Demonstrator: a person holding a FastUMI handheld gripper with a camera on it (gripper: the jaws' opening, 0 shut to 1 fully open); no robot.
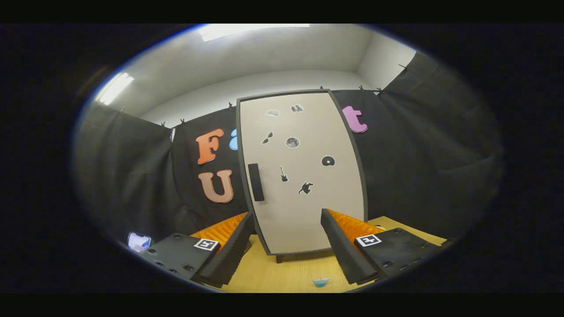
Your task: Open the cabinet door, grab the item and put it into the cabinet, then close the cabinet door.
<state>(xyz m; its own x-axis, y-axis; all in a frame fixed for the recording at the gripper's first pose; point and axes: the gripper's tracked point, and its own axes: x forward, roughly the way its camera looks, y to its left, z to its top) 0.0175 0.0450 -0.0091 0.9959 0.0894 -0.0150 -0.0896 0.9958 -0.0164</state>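
Beige and closed, the cabinet door (pixel 304 176) stands upright on the wooden table (pixel 286 273) straight ahead of my gripper (pixel 286 246), whose fingers are spread wide and empty. What matters is the dark handle (pixel 256 182): a vertical bar near the door's left edge, beyond and above my left finger, well apart from both. I judge I must shift left and rise to meet it. A small blue item (pixel 321 282) lies on the table between the fingers, close under them.

A test booth: black cloth walls (pixel 423 167) clipped up beyond the fingers, under office ceiling lights (pixel 115 87).
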